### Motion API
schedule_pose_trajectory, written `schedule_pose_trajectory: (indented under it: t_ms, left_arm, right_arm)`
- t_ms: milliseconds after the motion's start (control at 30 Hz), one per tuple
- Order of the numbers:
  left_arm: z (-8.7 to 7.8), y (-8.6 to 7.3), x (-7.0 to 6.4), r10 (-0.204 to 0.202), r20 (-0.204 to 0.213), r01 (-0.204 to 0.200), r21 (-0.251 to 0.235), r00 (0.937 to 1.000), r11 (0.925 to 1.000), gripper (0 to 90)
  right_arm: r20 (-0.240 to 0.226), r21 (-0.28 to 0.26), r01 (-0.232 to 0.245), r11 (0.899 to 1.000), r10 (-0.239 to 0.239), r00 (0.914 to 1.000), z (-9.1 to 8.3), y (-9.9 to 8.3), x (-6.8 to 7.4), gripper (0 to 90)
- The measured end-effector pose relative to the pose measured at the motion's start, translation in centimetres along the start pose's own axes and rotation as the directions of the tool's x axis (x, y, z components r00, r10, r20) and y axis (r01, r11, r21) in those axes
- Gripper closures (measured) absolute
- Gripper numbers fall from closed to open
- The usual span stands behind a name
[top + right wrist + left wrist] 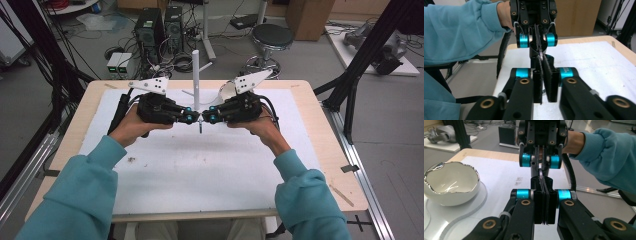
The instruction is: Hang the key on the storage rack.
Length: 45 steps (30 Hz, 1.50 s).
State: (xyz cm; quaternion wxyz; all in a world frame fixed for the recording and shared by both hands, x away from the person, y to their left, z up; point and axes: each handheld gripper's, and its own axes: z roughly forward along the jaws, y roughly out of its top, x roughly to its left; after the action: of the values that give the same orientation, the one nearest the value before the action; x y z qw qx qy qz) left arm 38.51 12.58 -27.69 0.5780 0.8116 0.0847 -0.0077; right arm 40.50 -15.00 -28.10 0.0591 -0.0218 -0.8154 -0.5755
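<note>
Above the white mat [200, 170] on the table [320, 115], left tongs [191, 117] and right tongs [209, 117] meet tip to tip, both closed narrow on one small thin metal piece [200, 125], too small to identify. Looks like a handover or two-handed hold; next move likely needs one side to release. White bowl [450, 183] and white post [196, 80] sit behind.

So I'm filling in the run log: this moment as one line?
left claw: shut on ring | right claw: shut on ring | claws tip to tip over mat | bowl: untouched
</note>
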Motion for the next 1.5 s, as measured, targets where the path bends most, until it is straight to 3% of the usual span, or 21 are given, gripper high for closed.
schedule_pose_trajectory:
  t_ms: [67,167,233,267,367,433,467,533,567,767,867,967,1100,1133,1167,1267,1400,1500]
  left_arm:
    - [-0.1,0.0,0.1,-0.011,-0.006,0.011,-0.01,0.9999,0.9999,88.5]
    - [-0.4,0.1,0.2,-0.014,-0.023,0.014,-0.013,0.9996,0.9998,88.5]
    - [-0.6,0.1,0.4,-0.019,-0.026,0.019,-0.016,0.9995,0.9997,88.5]
    - [-0.7,0.2,0.4,-0.017,-0.032,0.017,-0.011,0.9993,0.9998,88.5]
    - [-1.2,0.8,0.8,-0.016,-0.045,0.016,-0.012,0.9988,0.9998,88.5]
    - [-1.4,1.2,1.0,-0.011,-0.063,0.011,-0.007,0.9979,0.9999,88.5]
    - [-1.6,1.4,1.2,-0.009,-0.061,0.008,-0.007,0.9981,0.9999,88.5]
    - [-1.8,1.8,1.7,-0.009,-0.073,0.009,0.001,0.9973,1.0,88.5]
    - [-1.8,2.0,1.9,-0.01,-0.07,0.01,0.004,0.9975,0.9999,88.5]
    - [-1.8,3.1,3.8,-0.014,-0.097,0.019,0.05,0.9952,0.9986,88.5]
    - [-1.5,3.5,4.7,-0.016,-0.105,0.024,0.075,0.9944,0.9969,88.5]
    - [-1.0,3.9,5.5,-0.007,-0.123,0.02,0.105,0.9924,0.9943,88.5]
    - [-0.3,4.4,6.6,-0.013,-0.118,0.03,0.144,0.9929,0.9892,88.5]
    - [-0.2,4.5,6.7,-0.009,-0.124,0.027,0.148,0.9923,0.9887,88.5]
    - [0.0,4.6,6.9,-0.013,-0.125,0.033,0.153,0.9921,0.9877,88.5]
    - [0.3,4.9,7.6,-0.016,-0.127,0.039,0.178,0.9917,0.9834,88.5]
    - [0.6,4.9,8.4,-0.009,-0.131,0.036,0.208,0.9914,0.9776,88.5]
    - [0.6,4.8,9.2,-0.026,-0.138,0.057,0.218,0.99,0.9743,88.5]
  right_arm:
    - [0.018,-0.015,0.009,1.0,-0.008,0.9998,-0.1,0.0,0.1,57.4]
    - [0.14,-0.02,0.017,1.0,-0.014,0.9901,-0.2,0.1,0.3,18.1]
    - [0.237,0.005,-0.022,1.0,0.021,0.9713,-0.5,-0.2,0.3,3.8]
    - [0.255,0.008,-0.034,0.999,0.031,0.9665,-0.7,-0.4,0.3,0.7]
    - [0.299,-0.005,-0.044,0.999,0.043,0.9534,-1.9,-1.2,0.5,0.5]
    - [0.345,-0.014,-0.048,0.999,0.05,0.9374,-2.9,-1.9,0.6,0.5]
    - [0.381,-0.014,-0.057,0.998,0.058,0.9229,-3.5,-2.3,0.8,0.5]
    - [0.404,-0.036,-0.065,0.997,0.074,0.9116,-4.4,-3.0,1.2,0.5]
    - [0.43,-0.045,-0.074,0.996,0.086,0.8987,-5.1,-3.5,1.5,0.5]
    - [0.519,-0.094,-0.089,0.992,0.125,0.8457,-7.8,-6.4,3.5,0.5]
    - [0.564,-0.088,-0.073,0.993,0.11,0.8183,-8.6,-7.8,4.3,0.5]
    - [0.59,-0.094,-0.082,0.992,0.122,0.7984,-9.3,-9.4,5.4,0.5]
    - [0.617,-0.123,-0.084,0.989,0.142,0.7741,-9.9,-11.5,6.5,0.5]
    - [0.628,-0.137,-0.084,0.987,0.152,0.7631,-10.1,-12.2,6.8,0.5]
    - [0.631,-0.146,-0.084,0.986,0.159,0.7592,-10.2,-12.6,6.9,0.6]
    - [0.656,-0.188,-0.09,0.978,0.193,0.7295,-10.8,-14.3,7.7,0.5]
    - [0.677,-0.218,-0.092,0.972,0.219,0.7028,-11.1,-16.1,8.2,0.6]
    - [0.696,-0.227,-0.077,0.971,0.217,0.6848,-11.1,-17.4,8.6,0.6]
